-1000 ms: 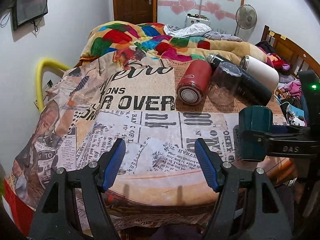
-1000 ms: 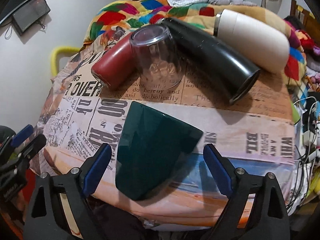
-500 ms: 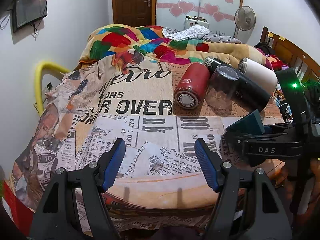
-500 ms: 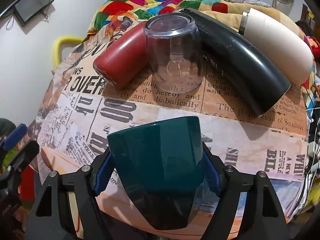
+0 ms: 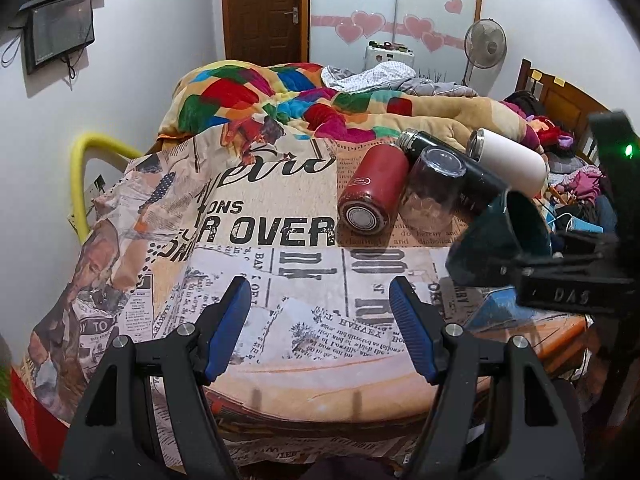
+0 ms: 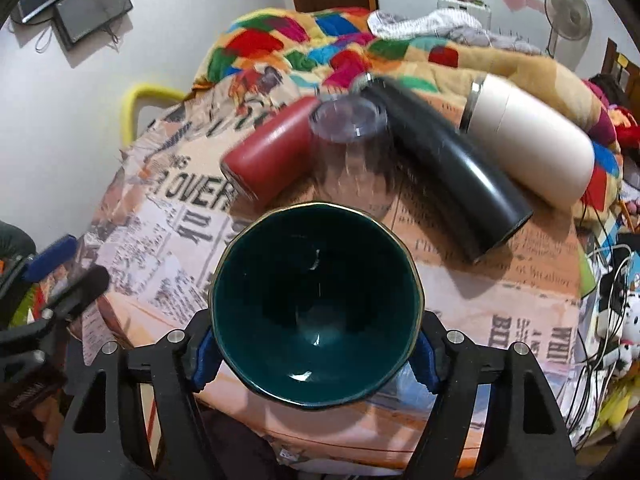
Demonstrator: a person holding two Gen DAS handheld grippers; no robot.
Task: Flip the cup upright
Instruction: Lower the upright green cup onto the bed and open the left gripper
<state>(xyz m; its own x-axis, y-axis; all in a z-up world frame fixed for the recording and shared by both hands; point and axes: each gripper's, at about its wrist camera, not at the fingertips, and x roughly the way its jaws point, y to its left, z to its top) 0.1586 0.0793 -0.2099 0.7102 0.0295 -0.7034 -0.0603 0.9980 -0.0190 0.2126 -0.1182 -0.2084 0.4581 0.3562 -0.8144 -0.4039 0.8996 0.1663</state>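
My right gripper (image 6: 316, 354) is shut on a dark green cup (image 6: 316, 304) and holds it off the newspaper-print cloth (image 6: 500, 300). The cup's open mouth with a gold rim faces the right wrist camera. In the left wrist view the cup (image 5: 500, 236) is tilted at the right, held by the right gripper (image 5: 560, 280). My left gripper (image 5: 320, 328) is open and empty above the front of the cloth (image 5: 280, 208).
Behind the cup stand an upside-down clear glass (image 6: 352, 152) and lie a red bottle (image 6: 268, 156), a black flask (image 6: 452, 168) and a white flask (image 6: 532, 148). A colourful quilt (image 5: 288, 100) is heaped further back. Cables and clutter (image 6: 612, 300) sit at the right.
The right gripper closed on the green cup, lifted it and turned it, so its mouth now faces the camera. The left gripper has stayed in place.
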